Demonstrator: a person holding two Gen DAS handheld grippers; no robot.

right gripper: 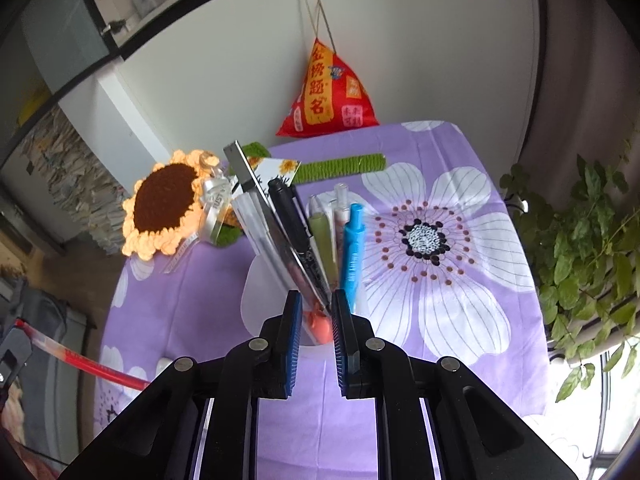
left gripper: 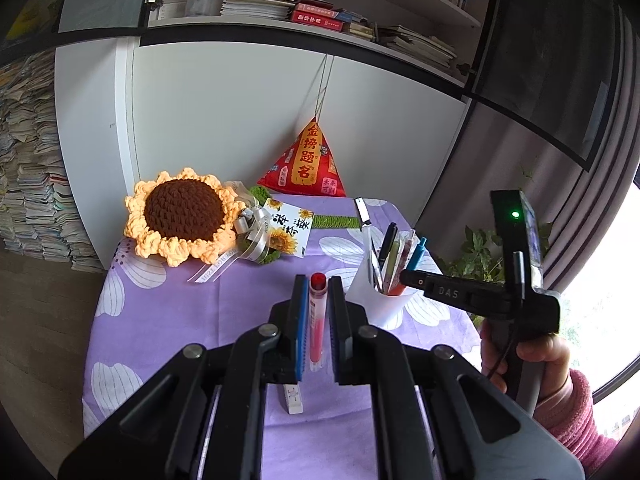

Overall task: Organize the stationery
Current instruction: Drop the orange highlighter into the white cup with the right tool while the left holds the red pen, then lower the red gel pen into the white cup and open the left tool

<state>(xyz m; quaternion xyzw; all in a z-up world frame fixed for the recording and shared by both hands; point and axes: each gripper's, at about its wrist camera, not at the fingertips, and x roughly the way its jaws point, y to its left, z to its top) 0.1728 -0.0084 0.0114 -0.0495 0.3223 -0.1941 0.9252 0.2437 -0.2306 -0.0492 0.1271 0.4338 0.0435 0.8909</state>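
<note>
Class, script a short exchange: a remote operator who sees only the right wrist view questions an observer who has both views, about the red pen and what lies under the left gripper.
Operator: In my view the red pen runs off the left edge. Is it gripped?
Observer: Yes. The left gripper holds it between its pads, with the red cap poking out past the fingertips.
Operator: Is anything under that gripper?
Observer: A small white block, likely an eraser, lies on the purple cloth beneath it.
</note>
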